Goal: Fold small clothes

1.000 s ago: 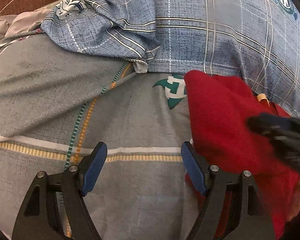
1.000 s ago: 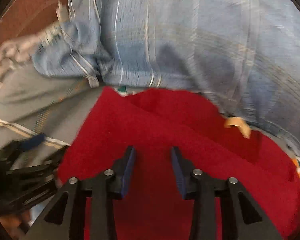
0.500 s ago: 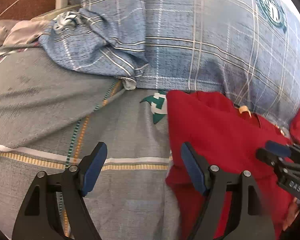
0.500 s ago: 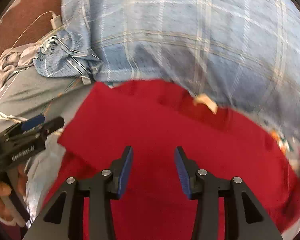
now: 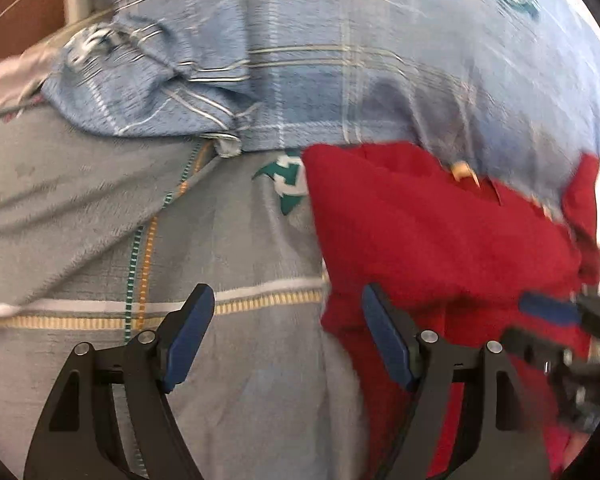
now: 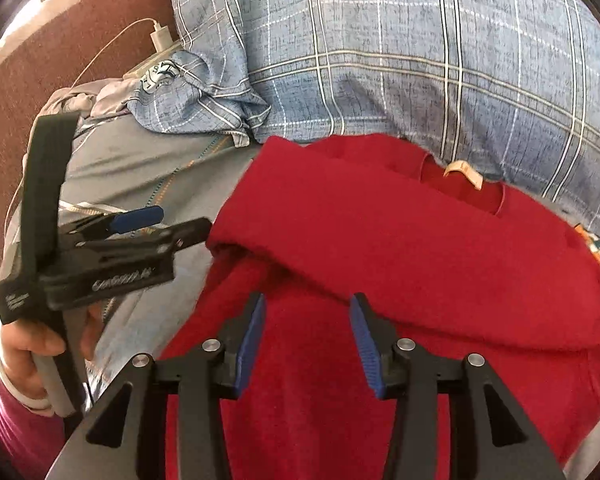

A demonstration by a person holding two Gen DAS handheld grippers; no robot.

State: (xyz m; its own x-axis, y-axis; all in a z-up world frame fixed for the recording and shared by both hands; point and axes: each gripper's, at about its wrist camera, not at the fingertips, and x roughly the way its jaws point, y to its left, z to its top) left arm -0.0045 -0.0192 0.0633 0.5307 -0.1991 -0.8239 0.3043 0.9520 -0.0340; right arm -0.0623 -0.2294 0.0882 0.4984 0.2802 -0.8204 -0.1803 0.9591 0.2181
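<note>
From my remote seat I see a grey bedsheet [image 5: 100,216] with yellow and green stripes spread under everything, and a blue plaid pillow [image 6: 420,60] bulging along the far side, its bunched corner reaching toward a white charger plug [image 6: 161,38] whose cable trails over the reddish-brown floor [image 6: 40,92]. A teal-and-white emblem [image 5: 288,184] on the sheet peeks out just beside the red garment [image 6: 380,240], which lies on the sheet against the foot of the pillow, one layer folded over another, with a small cream neck label [image 6: 462,172] showing at the collar. My left gripper [image 5: 284,340] angles down over bare sheet, jaws spread wide and holding nothing, its right finger standing just at the garment's edge. My right gripper [image 6: 306,340] tilts down above the middle of the red cloth, jaws parted and gripping nothing; I cannot tell whether the pads touch the cloth. In the right wrist view the left tool sits at the left, carried by a hand [image 6: 32,356] with a magenta sleeve [image 6: 16,432] at the wrist. There is pale lettering on that tool's black body, but it is too smeared for me to read.
</note>
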